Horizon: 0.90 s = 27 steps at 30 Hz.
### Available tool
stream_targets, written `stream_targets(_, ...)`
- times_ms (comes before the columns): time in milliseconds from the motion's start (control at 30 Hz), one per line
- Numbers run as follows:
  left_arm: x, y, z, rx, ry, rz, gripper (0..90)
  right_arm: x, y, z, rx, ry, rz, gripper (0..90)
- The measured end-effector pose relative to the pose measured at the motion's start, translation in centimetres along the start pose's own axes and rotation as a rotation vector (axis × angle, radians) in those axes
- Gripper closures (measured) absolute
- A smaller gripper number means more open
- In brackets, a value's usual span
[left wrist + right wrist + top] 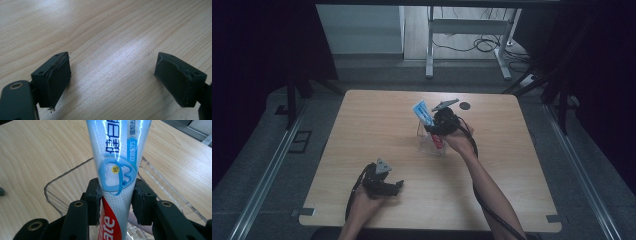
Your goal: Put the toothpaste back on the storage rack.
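Note:
A blue, white and red toothpaste tube (423, 113) (117, 152) stands tilted, its red end down inside a clear plastic container (427, 146) (57, 180) at the table's far middle. My right gripper (439, 127) (116, 200) is shut on the tube, one pad pressing on each side of it just above the red part. My left gripper (393, 188) (112, 80) rests low over bare wood near the front left of the table. It is open, with nothing between its pads.
A small black round disc (465, 105) lies on the wooden table (377, 125) just behind the right hand. A metal desk frame (467, 30) and cables stand on the floor beyond the far edge. Rails run along both sides of the table.

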<state>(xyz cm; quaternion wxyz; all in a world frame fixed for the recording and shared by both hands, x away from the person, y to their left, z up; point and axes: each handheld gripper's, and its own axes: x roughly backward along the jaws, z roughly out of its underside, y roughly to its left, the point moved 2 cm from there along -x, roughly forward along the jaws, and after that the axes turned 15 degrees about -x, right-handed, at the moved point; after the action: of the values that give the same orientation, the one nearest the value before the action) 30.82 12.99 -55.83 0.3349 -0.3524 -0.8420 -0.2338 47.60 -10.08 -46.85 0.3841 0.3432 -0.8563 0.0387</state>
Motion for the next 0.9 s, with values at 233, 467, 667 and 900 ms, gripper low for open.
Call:
stream_targets(233, 0.0, 0.0, 0.0, 0.001, 0.000, 0.000, 13.7, -0.3, 0.1, -0.2, 0.012, -0.005, -0.001, 59.5)
stream_targets(467, 0.0, 0.0, 0.0, 0.000, 0.000, 0.000, 13.7, 0.4, 0.0, -0.4, -0.011, -0.037, -0.029, 51.8)
stream_targets(667, 0.0, 0.0, 0.0, 0.000, 0.000, 0.000, 13.7, 1.6, 0.1, -0.8, -0.019, -0.054, -0.046, 45.4)
stream_targets(900, 0.0, 0.0, 0.0, 0.000, 0.000, -0.001, 13.7, 2.6, 0.1, -0.8, -0.016, -0.061, -0.055, 38.1)
